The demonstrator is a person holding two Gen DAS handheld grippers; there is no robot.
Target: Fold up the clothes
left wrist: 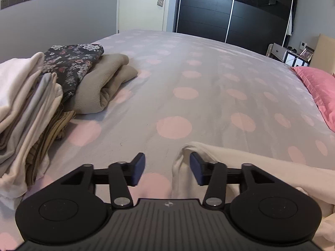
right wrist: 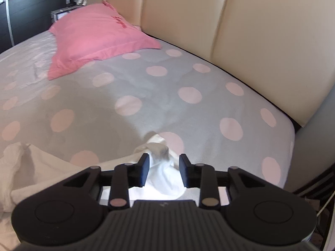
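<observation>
Bedspread [left wrist: 188, 79] lies open mid-bed; folded stack [left wrist: 31, 108] blocks left, pink pillow [right wrist: 98, 37] far right.

Stack of folded cream and beige clothes [left wrist: 23, 113]: runs off the left edge, lower layers buried.
Cream-white garment [left wrist: 261, 167]: cut by the right edge, part hidden behind the left claw [left wrist: 167, 168].
Pink pillow [left wrist: 318, 92]: clipped at right.
Red stitching on pillow [right wrist: 121, 22]: too blurred to read.

- The soft bedsheet [left wrist: 209, 96] is pale grey with large round pink dots.
- On that sheet lie a plain pink pillow [right wrist: 98, 41] and a cream-white garment [left wrist: 261, 167].
- A black floral folded cloth [left wrist: 71, 62] tops a beige fleece bundle [left wrist: 104, 83].
- The padded headboard [right wrist: 261, 31] is cream.
</observation>
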